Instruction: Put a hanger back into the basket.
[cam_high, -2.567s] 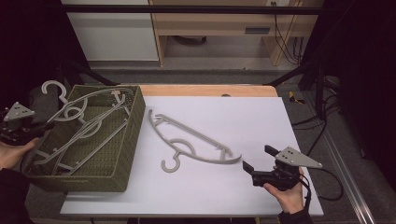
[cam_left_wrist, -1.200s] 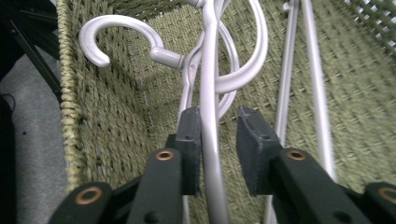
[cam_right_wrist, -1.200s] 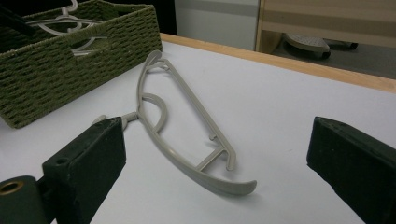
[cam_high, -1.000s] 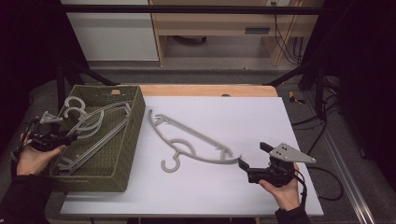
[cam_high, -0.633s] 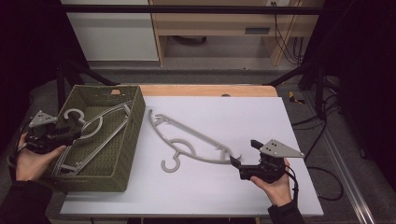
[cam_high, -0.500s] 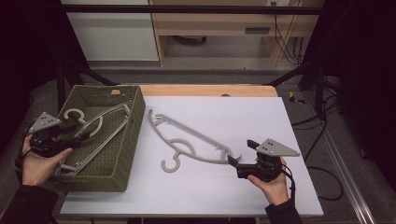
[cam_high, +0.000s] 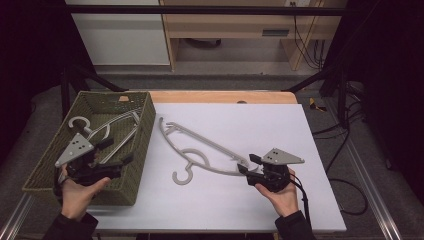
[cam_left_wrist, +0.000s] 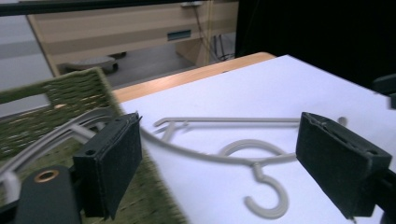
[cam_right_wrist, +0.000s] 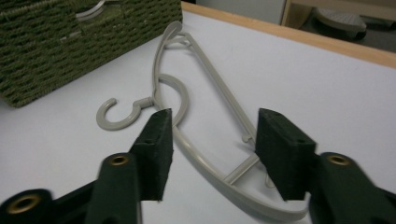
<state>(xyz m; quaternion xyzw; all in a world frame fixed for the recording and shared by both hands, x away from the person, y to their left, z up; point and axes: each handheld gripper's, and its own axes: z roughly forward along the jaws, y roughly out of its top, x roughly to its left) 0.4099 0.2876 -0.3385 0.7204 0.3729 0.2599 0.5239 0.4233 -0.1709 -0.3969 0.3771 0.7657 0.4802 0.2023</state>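
Observation:
A grey plastic hanger (cam_high: 200, 145) lies flat on the white table (cam_high: 260, 120), hook toward the near side. My right gripper (cam_high: 247, 164) has its jaws on either side of the hanger's right end; they have just been closing, and a gap still shows between the pads and the hanger (cam_right_wrist: 205, 163). More grey hangers (cam_high: 117, 127) lie in the green woven basket (cam_high: 145, 135) at the left. My left gripper (cam_high: 116, 151) is over the basket's near part, its jaws just opened wide with nothing between them. Past them I see the table hanger (cam_left_wrist: 254, 163).
The basket (cam_right_wrist: 70, 46) takes up the table's left end, its right wall close to the hanger's far tip. A wooden desk (cam_high: 235, 25) and a white cabinet (cam_high: 120, 30) stand behind the table. Cables (cam_high: 345, 150) trail on the floor at the right.
My left gripper let go of a hanger in the basket, opened and drew back toward the near side. My right gripper slid left onto the hanger's end and narrowed its jaws.

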